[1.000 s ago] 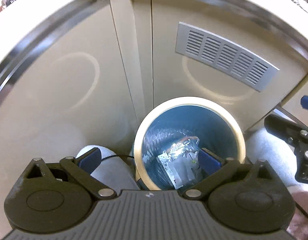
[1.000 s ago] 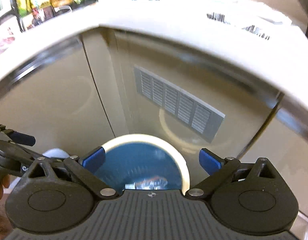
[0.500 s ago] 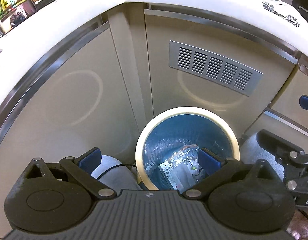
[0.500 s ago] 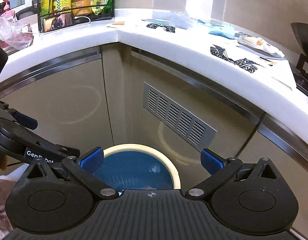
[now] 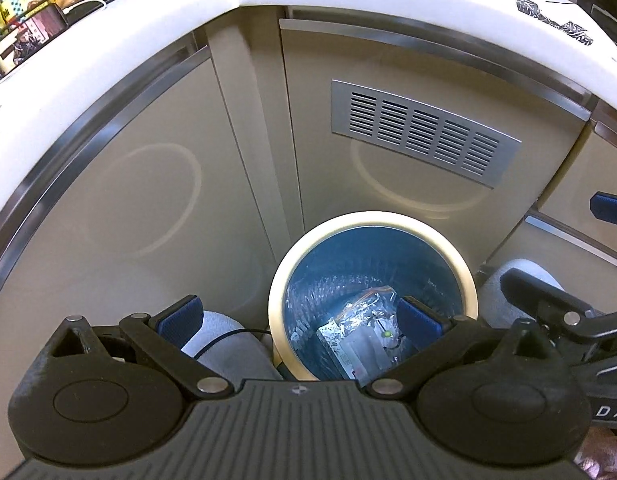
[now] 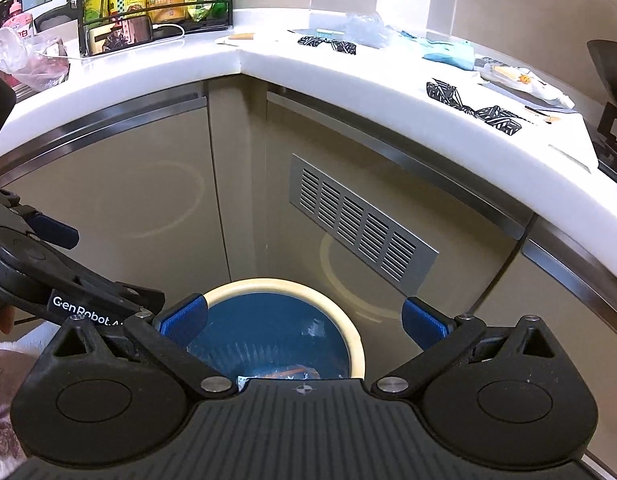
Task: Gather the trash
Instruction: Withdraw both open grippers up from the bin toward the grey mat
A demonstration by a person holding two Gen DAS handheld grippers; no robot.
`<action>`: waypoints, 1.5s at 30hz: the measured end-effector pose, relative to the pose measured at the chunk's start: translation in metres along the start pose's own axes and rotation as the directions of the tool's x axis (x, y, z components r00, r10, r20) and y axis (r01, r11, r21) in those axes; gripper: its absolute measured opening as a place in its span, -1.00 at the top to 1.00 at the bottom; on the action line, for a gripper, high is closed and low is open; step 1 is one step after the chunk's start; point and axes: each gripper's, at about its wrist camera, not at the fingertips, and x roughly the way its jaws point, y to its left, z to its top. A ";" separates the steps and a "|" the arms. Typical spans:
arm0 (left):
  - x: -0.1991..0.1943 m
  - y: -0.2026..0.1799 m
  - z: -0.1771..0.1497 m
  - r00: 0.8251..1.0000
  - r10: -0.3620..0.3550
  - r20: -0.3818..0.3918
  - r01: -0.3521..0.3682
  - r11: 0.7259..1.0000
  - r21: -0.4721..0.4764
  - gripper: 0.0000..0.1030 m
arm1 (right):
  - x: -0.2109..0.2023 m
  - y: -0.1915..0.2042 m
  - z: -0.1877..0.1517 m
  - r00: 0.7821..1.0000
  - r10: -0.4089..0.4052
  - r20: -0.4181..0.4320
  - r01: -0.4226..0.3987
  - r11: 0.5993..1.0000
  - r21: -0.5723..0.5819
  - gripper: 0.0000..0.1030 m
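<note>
A round trash bin [image 5: 372,220] with a cream rim and blue liner stands on the floor against the cabinet corner; its rim [image 6: 292,286] also shows in the right wrist view. Crumpled silvery wrappers [image 5: 360,328] lie at its bottom. My left gripper [image 5: 298,318] hovers open above the bin's near side, nothing between its fingers. My right gripper [image 6: 304,320] is open and empty too, higher up over the bin. Several bits of trash lie on the white counter [image 6: 348,76]: black patterned wrappers [image 6: 468,108], a blue packet [image 6: 444,52], a clear plastic bag [image 6: 360,26].
Beige cabinet doors with a metal vent grille [image 5: 420,132] stand behind the bin. A black rack of bottles [image 6: 152,4] sits at the counter's back left, a plastic bag [image 6: 24,60] at far left, a dark pan [image 6: 608,68] at far right.
Both grippers have risen away from the bin; the countertop and its items have come into the right wrist view. Both stay open and empty.
</note>
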 end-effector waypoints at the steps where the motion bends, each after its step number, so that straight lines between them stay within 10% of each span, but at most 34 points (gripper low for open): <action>1: 0.000 0.000 0.000 1.000 0.002 0.002 -0.002 1.000 0.002 -0.99 | 0.000 0.000 0.000 1.000 0.000 0.000 0.000 1.000 0.002 -1.00; 24: -0.004 0.008 0.006 0.999 -0.010 0.036 0.011 0.999 -0.031 -0.99 | 0.009 -0.007 0.011 1.000 -0.010 -0.009 0.010 1.000 0.006 -1.00; 45: -0.065 0.027 0.127 0.962 -0.022 0.273 0.042 0.997 -0.069 -0.99 | -0.026 -0.061 0.113 0.960 -0.058 0.274 0.039 0.997 0.073 -1.00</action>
